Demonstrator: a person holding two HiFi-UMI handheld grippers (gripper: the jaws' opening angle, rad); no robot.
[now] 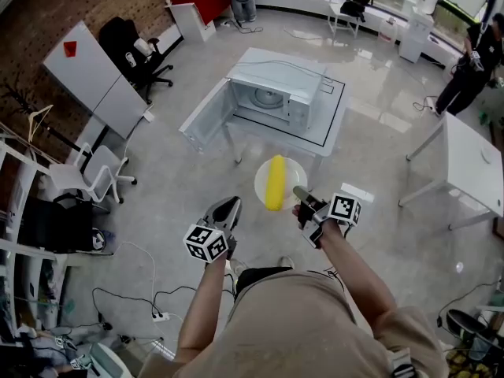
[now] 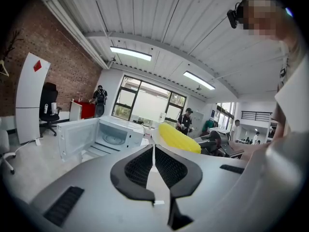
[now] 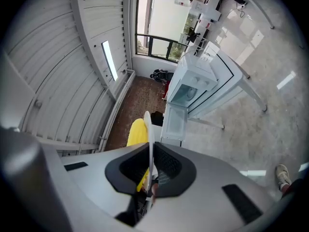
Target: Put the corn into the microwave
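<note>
**Corn** [image 1: 275, 182]: one yellow cob, lying loose along a white plate [image 1: 297, 170]. The plate is carried in mid-air above the floor, well short of the microwave [image 1: 277, 91].
- Handling: the cob is likely light, stiff and round, so it may roll if the plate tips. The plate is probably hard, smooth and breakable.
- Best hold: the plate rim, kept level, rather than the cob itself.

**Right gripper** [image 1: 300, 194]: jaws clamped on the near rim of the plate, which shows edge-on between the pads in the right gripper view. It is the only support of the load.

**Left gripper** [image 1: 231, 206]: jaws together with nothing between them. It sits just beside the plate's left edge, apparently not touching.

**Microwave**: white, standing on a white table [image 1: 334, 129]. Its door [image 1: 206, 121] is swung fully open to the left, and the turntable [image 1: 270, 97] is visible inside.

**Surroundings**: a black office chair [image 1: 130, 50] and a white chair [image 1: 94, 176] at left, a second table [image 1: 472, 164] at right, and cables [image 1: 126, 294] on the floor behind.

**Obstructions**: nothing stands between the plate and the opening. The door's edge and the table's near legs are the closest things to avoid.
</note>
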